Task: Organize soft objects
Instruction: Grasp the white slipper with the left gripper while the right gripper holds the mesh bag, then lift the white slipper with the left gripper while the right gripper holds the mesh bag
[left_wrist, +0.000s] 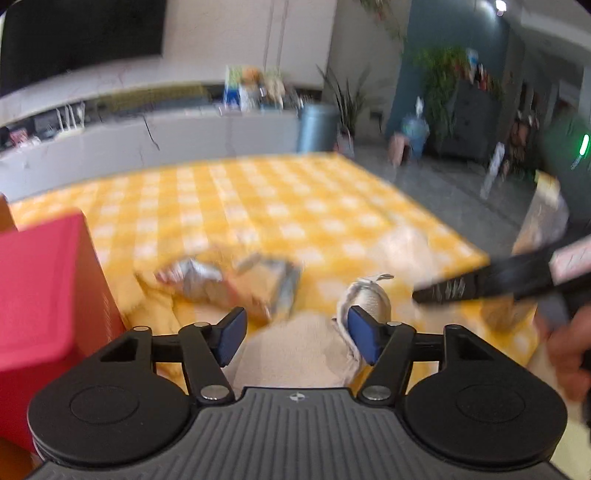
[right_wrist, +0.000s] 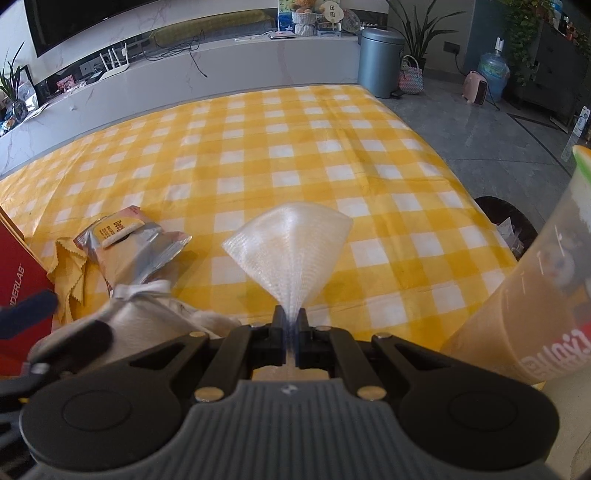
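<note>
The left gripper (left_wrist: 297, 330) has its fingers apart, the blue pads (left_wrist: 231, 338) standing clear on either side of a beige cloth bag (left_wrist: 295, 350). The pads do not press on the bag. The bag's tied neck (left_wrist: 364, 291) lies just beyond the right pad. This view is blurred.

The right gripper (right_wrist: 290, 334) has its fingers together, clamped on the narrow end of a clear bubble-wrap sheet (right_wrist: 288, 243). The sheet fans out from the jaws above the checked yellow tablecloth (right_wrist: 295, 147).

The beige cloth bag lies near the near edge of the table, toward its left side. Just beyond it lies a silver snack packet (right_wrist: 129, 247), which rests partly on a yellow cloth (right_wrist: 68, 273) with zigzag edges. A red box (right_wrist: 18, 280) stands at the near left corner, beside the yellow cloth.

A tall clear plastic bag (right_wrist: 535, 314) with orange contents and red lettering stands at the near right edge of the table. Whether it touches the right gripper cannot be told.
</note>
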